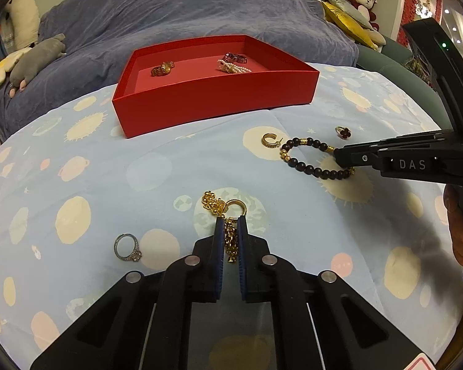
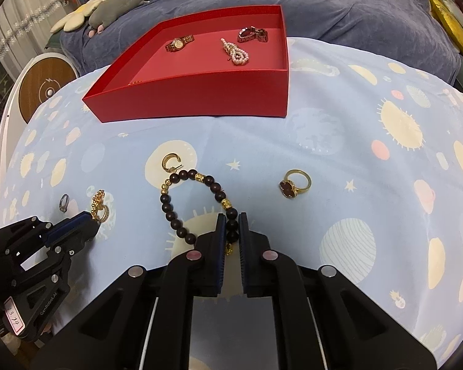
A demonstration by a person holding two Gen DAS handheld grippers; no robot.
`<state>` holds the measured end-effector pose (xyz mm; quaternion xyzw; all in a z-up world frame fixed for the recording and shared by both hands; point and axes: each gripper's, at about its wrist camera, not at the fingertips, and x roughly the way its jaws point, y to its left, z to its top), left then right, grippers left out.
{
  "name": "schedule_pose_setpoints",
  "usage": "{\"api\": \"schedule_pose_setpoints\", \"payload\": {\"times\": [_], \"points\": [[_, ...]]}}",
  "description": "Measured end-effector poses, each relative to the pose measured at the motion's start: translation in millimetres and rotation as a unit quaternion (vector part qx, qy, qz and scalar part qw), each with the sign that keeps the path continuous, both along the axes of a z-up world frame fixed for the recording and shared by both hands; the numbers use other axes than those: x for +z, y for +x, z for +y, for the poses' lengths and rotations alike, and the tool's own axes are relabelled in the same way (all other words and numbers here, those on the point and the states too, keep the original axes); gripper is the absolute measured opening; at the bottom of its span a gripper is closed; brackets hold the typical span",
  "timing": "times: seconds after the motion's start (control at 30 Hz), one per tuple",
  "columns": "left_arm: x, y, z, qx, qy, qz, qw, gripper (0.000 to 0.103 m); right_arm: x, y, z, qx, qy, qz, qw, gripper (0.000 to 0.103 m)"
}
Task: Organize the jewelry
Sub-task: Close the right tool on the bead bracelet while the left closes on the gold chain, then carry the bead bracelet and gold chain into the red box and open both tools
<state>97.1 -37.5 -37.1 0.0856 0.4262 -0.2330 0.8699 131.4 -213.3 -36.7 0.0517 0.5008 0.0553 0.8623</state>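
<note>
L wrist view only: red plush toy (image 1: 363, 0) far R, and "DAS" lettering on the R tool body (image 1: 412, 164). R wrist view only: round wood-faced disc device (image 2: 47, 91) far L, "GenRobot.AI" and a handwritten tag, seemingly "1374", on the L tool.

Silver stone-set ring (image 2: 64, 202) lies leftmost on the planet-print blue cloth surface (image 2: 339, 160). L tongs (image 1: 230, 231) pinched on gold chain w/ hoop (image 1: 225, 215), rest of chain on cloth. Gold C-shaped ear cuff (image 2: 170, 162) just beside dark wooden bead bracelet w/ gold spacers (image 2: 197, 200). R tongs (image 2: 232, 226) clamped on a bracelet bead; loop lies flat. Gold ring w/ dark red clover (image 2: 294, 184) apart, to R.

Red open cardboard box (image 2: 200, 92) behind: gold wristwatch (image 2: 179, 43), pearl strand (image 2: 236, 52), dark red link watch (image 2: 252, 34).
</note>
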Motion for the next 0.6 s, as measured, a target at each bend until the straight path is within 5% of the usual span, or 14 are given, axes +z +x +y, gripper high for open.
{"api": "schedule_pose_setpoints", "payload": {"times": [0.6], "points": [[57.9,1.3,37.2,0.031,-0.099,0.000,0.9946,0.001,73.8,-18.9,-12.0,-0.008,0.037,-0.092,0.995,0.007]]}}
